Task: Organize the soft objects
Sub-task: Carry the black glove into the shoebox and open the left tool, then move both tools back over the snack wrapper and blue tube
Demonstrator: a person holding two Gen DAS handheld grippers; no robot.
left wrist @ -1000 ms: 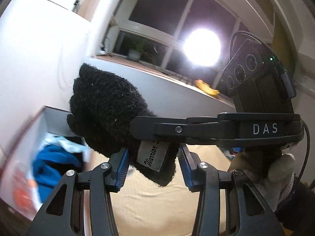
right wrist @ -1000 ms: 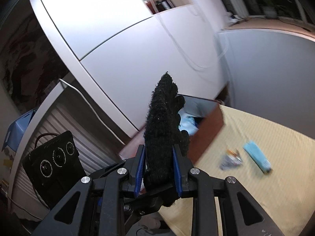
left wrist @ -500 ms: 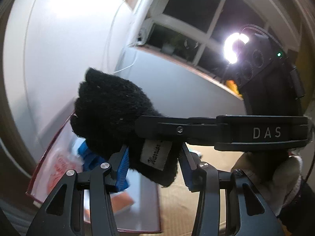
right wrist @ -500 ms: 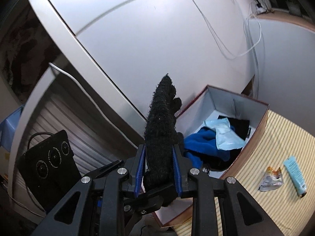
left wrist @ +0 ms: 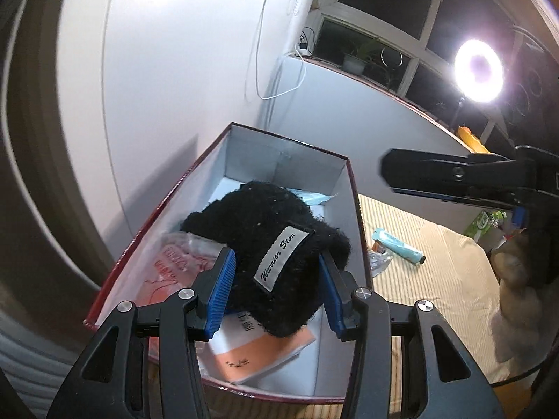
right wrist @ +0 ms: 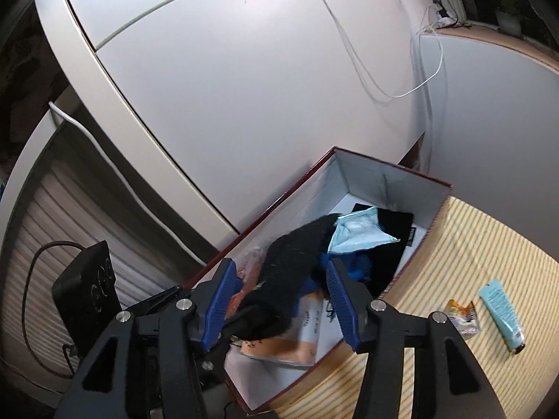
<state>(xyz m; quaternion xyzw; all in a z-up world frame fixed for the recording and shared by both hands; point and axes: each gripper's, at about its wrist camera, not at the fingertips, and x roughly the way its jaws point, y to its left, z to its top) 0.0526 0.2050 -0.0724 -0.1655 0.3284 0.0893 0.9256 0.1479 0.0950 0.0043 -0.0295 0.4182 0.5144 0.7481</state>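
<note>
The left hand-held gripper (left wrist: 276,288) holds the black glove (left wrist: 269,241) over the box (left wrist: 346,181) at the frame's middle, while the right hand-held gripper (right wrist: 279,300) is opening around it, so both should let go low inside.

White wall (left wrist: 167,80) with hanging cable (left wrist: 258,70). Dark window (left wrist: 394,10) above sill (left wrist: 349,73), potted plant (left wrist: 353,61) on it. Bright ring lamp (left wrist: 478,71) at right. Striped beige surface (right wrist: 489,265) below.

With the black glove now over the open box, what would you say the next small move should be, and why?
Probably open the left gripper and let go. The black knitted glove sits between its blue pads, already over the box, and the right gripper has its jaws opening with the pads clear of the glove, so only the left holds it.
</note>
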